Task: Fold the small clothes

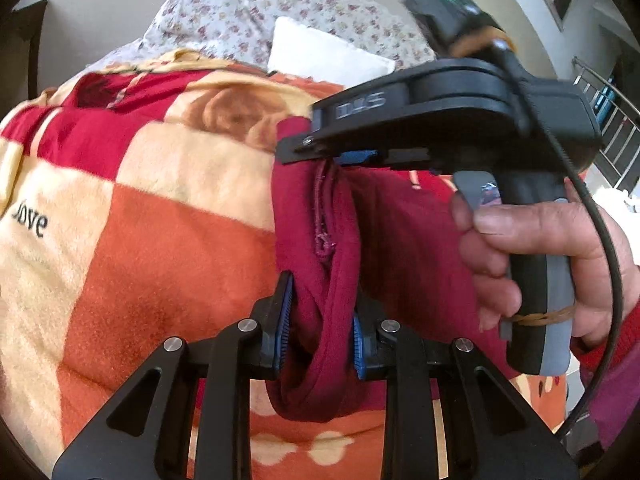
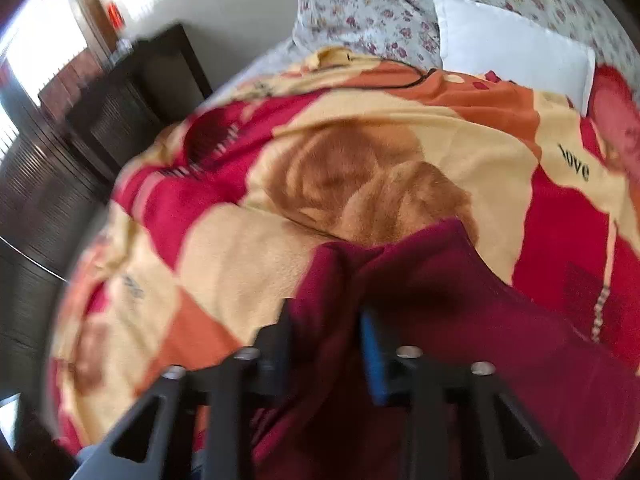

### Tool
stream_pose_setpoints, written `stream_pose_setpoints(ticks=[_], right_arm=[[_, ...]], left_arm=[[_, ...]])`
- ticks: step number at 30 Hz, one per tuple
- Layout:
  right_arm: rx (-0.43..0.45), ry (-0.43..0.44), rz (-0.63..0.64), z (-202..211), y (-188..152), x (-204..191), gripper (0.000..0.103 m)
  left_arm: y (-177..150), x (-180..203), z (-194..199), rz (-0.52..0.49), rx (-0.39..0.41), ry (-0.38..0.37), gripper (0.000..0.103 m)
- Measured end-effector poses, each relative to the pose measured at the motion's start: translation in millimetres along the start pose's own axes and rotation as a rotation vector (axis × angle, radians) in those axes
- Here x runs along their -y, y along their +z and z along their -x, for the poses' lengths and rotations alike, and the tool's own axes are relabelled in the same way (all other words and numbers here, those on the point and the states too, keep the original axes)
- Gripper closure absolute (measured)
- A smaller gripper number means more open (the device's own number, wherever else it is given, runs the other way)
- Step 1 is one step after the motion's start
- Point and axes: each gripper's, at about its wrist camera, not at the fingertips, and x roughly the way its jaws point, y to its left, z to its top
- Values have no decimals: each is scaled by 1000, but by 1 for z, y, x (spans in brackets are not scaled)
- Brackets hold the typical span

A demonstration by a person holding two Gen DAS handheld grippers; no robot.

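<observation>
A dark red fleece garment (image 1: 340, 220) with a stitched seam lies bunched on an orange, red and cream blanket (image 1: 160, 240). My left gripper (image 1: 322, 308) is shut on a thick fold of it, and the blue pads (image 1: 285, 320) press the cloth from both sides. My right gripper (image 1: 304, 148), held by a person's hand (image 1: 540, 248), bites the garment's far upper edge. In the right wrist view the garment (image 2: 480, 300) fills the gap between the fingers of the right gripper (image 2: 326, 320); that view is blurred.
The blanket (image 2: 360, 184) covers a bed. A white pillow (image 1: 320, 56) and floral bedding (image 1: 224, 12) lie at its far end. A dark wooden cabinet (image 2: 120, 100) stands to the bed's left. A metal railing (image 1: 616, 128) shows at the far right.
</observation>
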Motion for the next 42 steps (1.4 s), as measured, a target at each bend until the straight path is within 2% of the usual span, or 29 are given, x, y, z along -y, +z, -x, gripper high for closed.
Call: stream_pose_setpoints(ticks=[3, 9, 14, 23, 31, 32, 33, 34, 35, 36, 38, 41, 42], right_arm=[[62, 61, -27, 32, -6, 15, 83], [162, 105, -66, 94, -20, 43, 84], [213, 107, -119, 131, -36, 81, 85], [262, 65, -235, 182, -87, 162, 86], [254, 4, -311, 191, -127, 214, 87], [248, -9, -320, 189, -132, 219, 87], [240, -26, -328, 186, -137, 224, 88], [230, -43, -332, 183, -141, 228, 88], [223, -61, -333, 179, -144, 231, 88], [216, -72, -346, 174, -148, 235, 89], [205, -70, -368, 168, -154, 243, 90], [221, -46, -401, 168, -157, 249, 90], [236, -23, -421, 172, -159, 251, 89]], left_arm=[[5, 24, 10, -51, 19, -13, 80], [13, 74, 21, -124, 40, -69, 80], [16, 115, 19, -183, 35, -111, 80], [3, 195, -15, -290, -21, -171, 80], [-22, 242, -63, -318, -125, -187, 80], [-25, 245, -68, -312, -137, -194, 84], [-27, 247, -75, -294, -158, -213, 95], [-30, 249, -79, -275, -183, -234, 100], [-35, 251, -88, -240, -224, -268, 100], [-38, 253, -93, -234, -242, -263, 100], [-43, 257, -96, -265, -226, -212, 100], [-41, 256, -83, -260, -248, -231, 100], [-41, 255, -72, -286, -240, -222, 100]])
